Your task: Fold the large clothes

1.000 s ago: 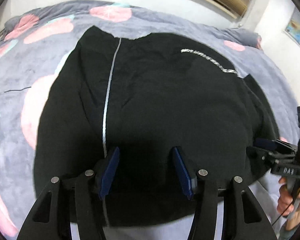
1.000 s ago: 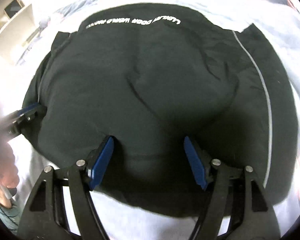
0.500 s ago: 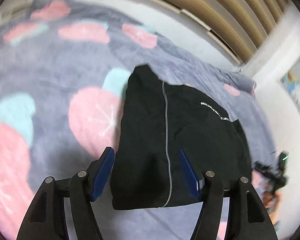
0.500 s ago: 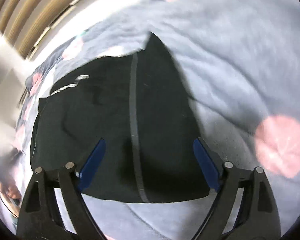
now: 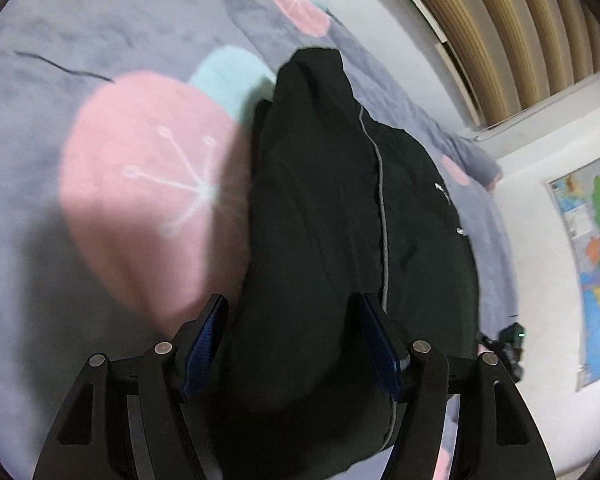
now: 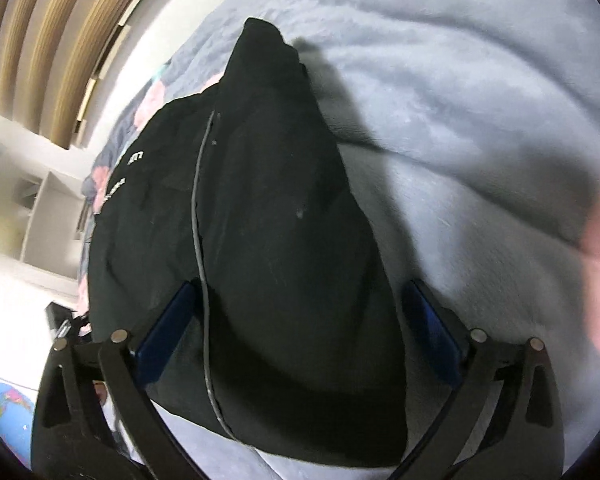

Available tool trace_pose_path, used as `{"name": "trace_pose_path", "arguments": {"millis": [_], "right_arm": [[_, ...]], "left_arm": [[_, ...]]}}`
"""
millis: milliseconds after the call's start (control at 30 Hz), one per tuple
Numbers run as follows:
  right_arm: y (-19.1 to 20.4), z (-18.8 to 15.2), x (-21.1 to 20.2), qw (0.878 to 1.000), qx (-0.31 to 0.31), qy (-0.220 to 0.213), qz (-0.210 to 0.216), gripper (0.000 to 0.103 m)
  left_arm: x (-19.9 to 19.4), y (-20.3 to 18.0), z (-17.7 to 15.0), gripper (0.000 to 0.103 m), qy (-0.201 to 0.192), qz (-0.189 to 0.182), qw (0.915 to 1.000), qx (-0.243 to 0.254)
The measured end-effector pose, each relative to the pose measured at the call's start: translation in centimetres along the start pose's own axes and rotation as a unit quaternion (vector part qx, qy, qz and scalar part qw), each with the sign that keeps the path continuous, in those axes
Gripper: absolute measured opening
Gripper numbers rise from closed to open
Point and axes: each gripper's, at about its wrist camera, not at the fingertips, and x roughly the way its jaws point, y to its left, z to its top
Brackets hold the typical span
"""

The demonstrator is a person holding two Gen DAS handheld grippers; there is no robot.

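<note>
A black garment (image 5: pixel 320 200) with a thin grey stripe and white lettering lies folded on the bed. My left gripper (image 5: pixel 292 304) hovers over its left end, open, and the blue pads (image 5: pixel 206 340) straddle the cloth without pressing it. My right gripper (image 6: pixel 300 288) is over the other end of the same black garment (image 6: pixel 260 200), with its jaws opening wide and the cloth below and between them, not pinched. Each view catches the other gripper small at the garment's far end: the right one (image 5: pixel 508 344) and the left one (image 6: pixel 64 328).
A grey plush blanket (image 5: pixel 40 240) with pink and teal shapes covers the bed all round the garment. A thin dark thread (image 5: pixel 60 68) lies on it. Beyond are a wooden slatted wall (image 5: pixel 520 20), a wall map (image 5: pixel 596 260) and a white shelf (image 6: pixel 48 220).
Both grippers have swung out from the garment's middle to its two ends and rolled. Their jaws stand wider. The garment lies as before.
</note>
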Motion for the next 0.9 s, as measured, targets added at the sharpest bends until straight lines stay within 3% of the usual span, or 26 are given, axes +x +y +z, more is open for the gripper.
{"name": "trace_pose_path", "arguments": {"millis": [233,567,600,633,767,900], "right_arm": [[-0.3,2.0,2.2,0.998,0.028,0.015,0.053,0.103],[1.8,4.1,5.3,0.997,0.024,0.047,0.051,0.102],[2.2,4.1,5.4,0.998,0.018,0.047,0.042,0.098],[2.6,4.1,5.4,0.998,0.008,0.046,0.037,0.086],[3.2,3.0,3.7,0.998,-0.022,0.021,0.047,0.049],[5.0,1.9,1.6,0.998,-0.058,-0.005,0.029,0.034]], "left_arm": [[2.4,0.0,1.2,0.075,0.007,-0.024,0.9994,-0.022],[3.4,-0.7,2.9,0.075,0.018,-0.018,0.999,-0.038],[3.5,-0.7,3.1,0.075,0.018,-0.016,0.9988,-0.042],[3.6,-0.9,3.1,0.073,0.015,-0.012,0.9989,-0.042],[1.9,-2.3,2.2,0.036,-0.016,0.005,0.9999,0.003],[-1.1,-5.0,1.3,0.027,-0.053,-0.015,0.9977,0.04]]}}
